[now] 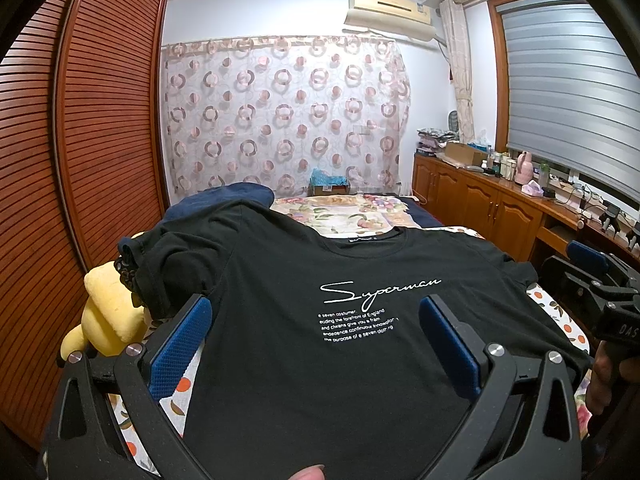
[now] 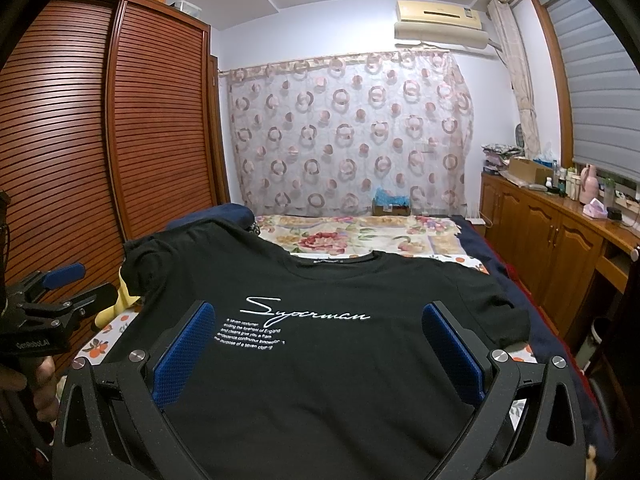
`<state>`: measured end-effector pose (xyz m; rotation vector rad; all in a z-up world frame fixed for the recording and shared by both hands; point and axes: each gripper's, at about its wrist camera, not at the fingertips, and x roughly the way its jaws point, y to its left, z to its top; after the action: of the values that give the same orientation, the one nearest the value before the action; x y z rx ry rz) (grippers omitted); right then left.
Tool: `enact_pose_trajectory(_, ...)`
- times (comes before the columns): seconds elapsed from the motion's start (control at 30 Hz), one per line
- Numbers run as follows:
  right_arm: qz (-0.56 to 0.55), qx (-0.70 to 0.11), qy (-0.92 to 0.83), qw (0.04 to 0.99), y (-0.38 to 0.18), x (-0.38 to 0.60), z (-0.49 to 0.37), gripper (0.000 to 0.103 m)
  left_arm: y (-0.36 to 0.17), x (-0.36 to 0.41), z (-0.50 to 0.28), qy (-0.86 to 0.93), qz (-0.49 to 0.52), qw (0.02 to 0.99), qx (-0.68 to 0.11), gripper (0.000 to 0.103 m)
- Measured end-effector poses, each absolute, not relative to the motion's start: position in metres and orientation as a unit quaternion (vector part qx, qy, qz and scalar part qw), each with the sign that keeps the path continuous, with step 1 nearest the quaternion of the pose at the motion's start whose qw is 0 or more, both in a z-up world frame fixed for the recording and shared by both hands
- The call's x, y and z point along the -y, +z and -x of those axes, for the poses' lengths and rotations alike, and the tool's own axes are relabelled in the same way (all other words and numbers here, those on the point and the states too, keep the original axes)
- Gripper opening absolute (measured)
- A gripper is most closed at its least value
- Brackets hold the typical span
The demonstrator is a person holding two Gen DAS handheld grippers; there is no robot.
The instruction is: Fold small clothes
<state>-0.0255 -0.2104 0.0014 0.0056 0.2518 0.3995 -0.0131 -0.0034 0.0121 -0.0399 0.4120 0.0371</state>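
1. The left tool [image 1: 314,320] has its two blue pads wide apart, and nothing is between them; it hangs above the near half of the black T-shirt [image 1: 320,280].
2. The right tool [image 2: 318,328] also has its blue pads wide apart and holds nothing; it is over the same shirt, a little more to the right.
3. Each tool is seen in the other camera: the right tool at the right edge of the left wrist view, the left tool at the left edge of the right wrist view, with a hand [image 2: 38,380] around its handle.
4. A fingertip [image 1: 308,472] shows at the bottom edge of the left wrist view.
5. The black T-shirt lies spread on the bed [image 2: 360,232], front side up, collar on the far side, hem on the near side. White script "Superman" with small lines of text under it is on the chest.
6. The left sleeve is bunched up at the far left; the right sleeve lies flat near the right edge of the bed.
7. A yellow plush toy [image 1: 108,312] sits just beside the shirt on the left.
8. Farther, a floral blanket [image 2: 352,236] covers the bed.
9. A slatted wooden wardrobe [image 1: 80,140] stands on the left, a curtain with circles [image 1: 280,120] hangs on the far wall, and a wooden cabinet [image 1: 480,200] with bottles stands on the right.
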Motion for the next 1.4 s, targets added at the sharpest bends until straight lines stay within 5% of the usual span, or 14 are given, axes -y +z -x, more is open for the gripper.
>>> enact_pose_trajectory(0.87,0.003,-0.126,0.202,0.971,-0.001,0.205,0.021,0.103,0.013,0.004,0.017,0.029,0.021,0.977,-0.209,0.103)
enact_pose_trajectory(1.4,0.026,-0.151,0.261,0.953,-0.002,0.179,-0.034,0.103,-0.010,-0.082,-0.030,0.064,0.030,0.964,-0.257,0.103)
